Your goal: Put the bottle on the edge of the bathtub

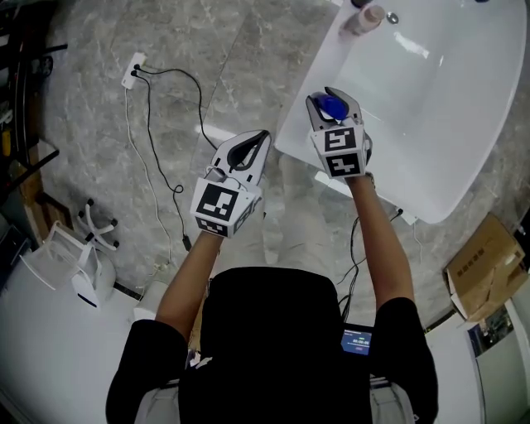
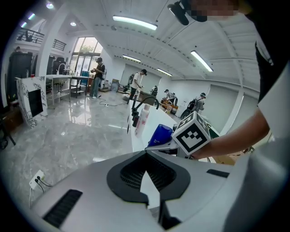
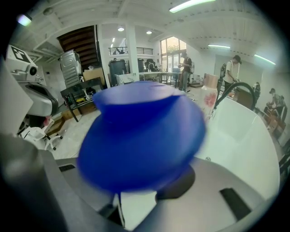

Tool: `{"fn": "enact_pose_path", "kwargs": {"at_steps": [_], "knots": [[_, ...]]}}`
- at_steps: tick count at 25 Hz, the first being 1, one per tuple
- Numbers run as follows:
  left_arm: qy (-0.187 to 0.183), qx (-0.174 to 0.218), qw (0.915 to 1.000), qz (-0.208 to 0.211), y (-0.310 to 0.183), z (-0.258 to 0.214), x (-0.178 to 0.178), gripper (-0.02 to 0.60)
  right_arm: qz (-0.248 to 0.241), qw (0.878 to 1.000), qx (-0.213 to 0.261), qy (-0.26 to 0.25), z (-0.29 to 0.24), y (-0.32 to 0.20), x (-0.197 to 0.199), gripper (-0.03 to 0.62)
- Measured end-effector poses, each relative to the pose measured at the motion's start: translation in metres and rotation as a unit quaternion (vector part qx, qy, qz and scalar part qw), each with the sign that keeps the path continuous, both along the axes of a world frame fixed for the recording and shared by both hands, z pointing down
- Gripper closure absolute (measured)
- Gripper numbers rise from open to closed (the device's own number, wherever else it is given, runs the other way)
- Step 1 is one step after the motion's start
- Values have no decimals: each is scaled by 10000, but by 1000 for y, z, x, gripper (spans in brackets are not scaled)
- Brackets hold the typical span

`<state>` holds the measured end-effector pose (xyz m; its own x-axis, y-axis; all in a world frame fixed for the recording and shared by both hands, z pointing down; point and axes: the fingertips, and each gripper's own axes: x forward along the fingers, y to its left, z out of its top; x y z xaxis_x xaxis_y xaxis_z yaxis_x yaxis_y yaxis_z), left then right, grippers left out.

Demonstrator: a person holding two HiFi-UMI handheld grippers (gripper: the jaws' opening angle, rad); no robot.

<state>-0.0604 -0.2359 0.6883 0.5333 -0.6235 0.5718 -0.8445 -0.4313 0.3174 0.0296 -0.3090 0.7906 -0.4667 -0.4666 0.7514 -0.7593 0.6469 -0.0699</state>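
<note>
Right claw (image 1: pixel 334 99) is clamped on the blue bottle (image 1: pixel 333 107), jaws fairly wide round its body; the bottle fills the space between the pads in the right gripper view (image 3: pixel 140 136), slightly blurred there. The bottle hangs at the near rim of the bathtub (image 1: pixel 295 132); the rim lies just below and left of the claw, the basin ahead and to its right; cannot tell whether the base touches the rim. Left claw (image 1: pixel 262 139) is closed on nothing, off to the left of the right claw, over the floor; not needed here.

Step in hand (judgement): set-down on the rim. To do it well: bring the base squarely over the flat of the rim, not its inner slope; hold the bottle upright; lower until the base bears; only then spread the jaws; draw back along the jaw line so the pads don't drag it. Risk: the rim looks narrow and glossy; an off-centre release would likely tip the bottle into the basin or onto the floor. A pale bottle (image 1: pixel 364 18) stands on the rim far ahead of the claw; no obstruction.
</note>
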Motion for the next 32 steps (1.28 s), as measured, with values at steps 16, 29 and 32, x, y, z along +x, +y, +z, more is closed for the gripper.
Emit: {"fn": "enact_pose_path", "kwargs": {"at_steps": [16,29,32], "knots": [[-61,-89,9999,-63,-4,16,-18,571,-145,9997,76,179,18,-7,-12,421],[-37,-144,9998,-129,-2,24,-22,571,-207,9991,263,264,23,-6,-16,419],[-33,-138,9998,-124,-4,24,-22,571,-221,9991,283,222,22,-7,-17,418]]}}
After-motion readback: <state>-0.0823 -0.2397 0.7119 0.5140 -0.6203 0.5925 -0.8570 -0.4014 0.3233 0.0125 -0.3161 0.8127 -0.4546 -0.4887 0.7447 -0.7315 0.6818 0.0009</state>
